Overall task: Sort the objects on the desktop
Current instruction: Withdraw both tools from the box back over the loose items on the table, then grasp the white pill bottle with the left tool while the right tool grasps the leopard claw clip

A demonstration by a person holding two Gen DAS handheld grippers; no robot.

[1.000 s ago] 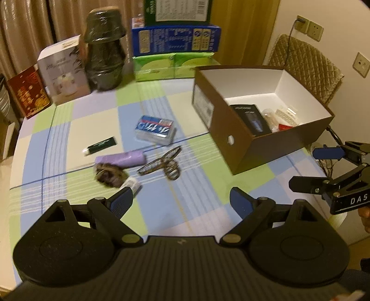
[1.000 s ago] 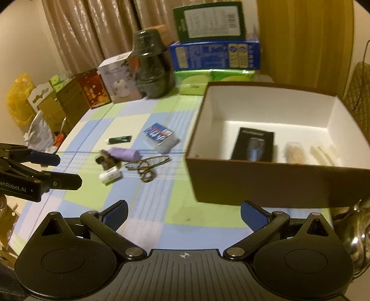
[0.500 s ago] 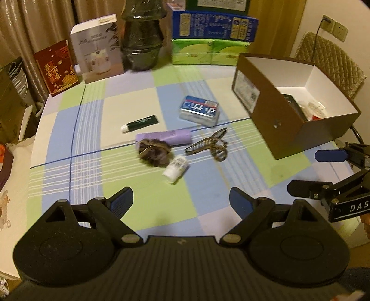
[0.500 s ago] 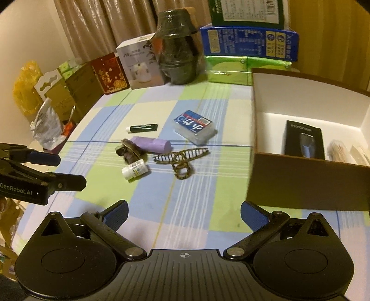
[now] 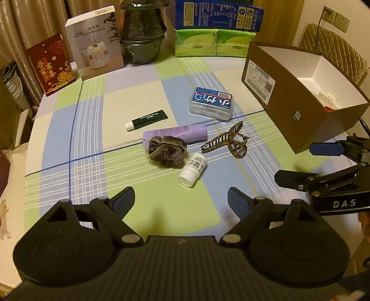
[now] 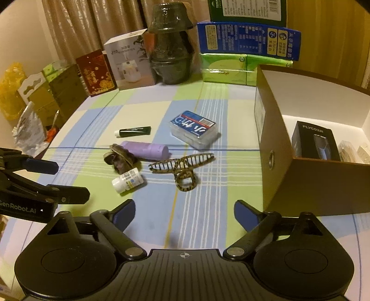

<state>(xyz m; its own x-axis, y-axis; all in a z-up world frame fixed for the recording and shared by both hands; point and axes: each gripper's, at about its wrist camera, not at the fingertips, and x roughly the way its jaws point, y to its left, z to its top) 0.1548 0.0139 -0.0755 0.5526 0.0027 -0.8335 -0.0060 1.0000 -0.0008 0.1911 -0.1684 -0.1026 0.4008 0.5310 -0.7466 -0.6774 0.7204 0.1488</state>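
Observation:
On the checked tablecloth lie a small white bottle [image 5: 192,170], a dark scrunchie [image 5: 167,151], a purple tube [image 5: 182,136], a green lip-gel tube [image 5: 146,118], a tortoiseshell hair claw [image 5: 229,140] and a clear box with a blue label [image 5: 211,103]. A brown cardboard box [image 5: 289,92] stands at the right; a black boxed item [image 6: 314,140] lies inside it. My left gripper [image 5: 181,198] is open and empty, short of the bottle. My right gripper [image 6: 185,211] is open and empty, short of the hair claw [image 6: 182,167].
Along the table's far edge stand a humidifier box [image 5: 96,41], a red card box [image 5: 51,64], a dark wrapped pot [image 5: 143,30], green tissue packs [image 5: 212,45] and a blue carton [image 5: 217,14]. A padded chair [image 5: 335,58] stands behind the brown box. Bags and cartons [image 6: 30,101] stand left of the table.
Both grippers have swung left, away from the brown box and toward the loose items in the middle of the table. Both stay open and empty.

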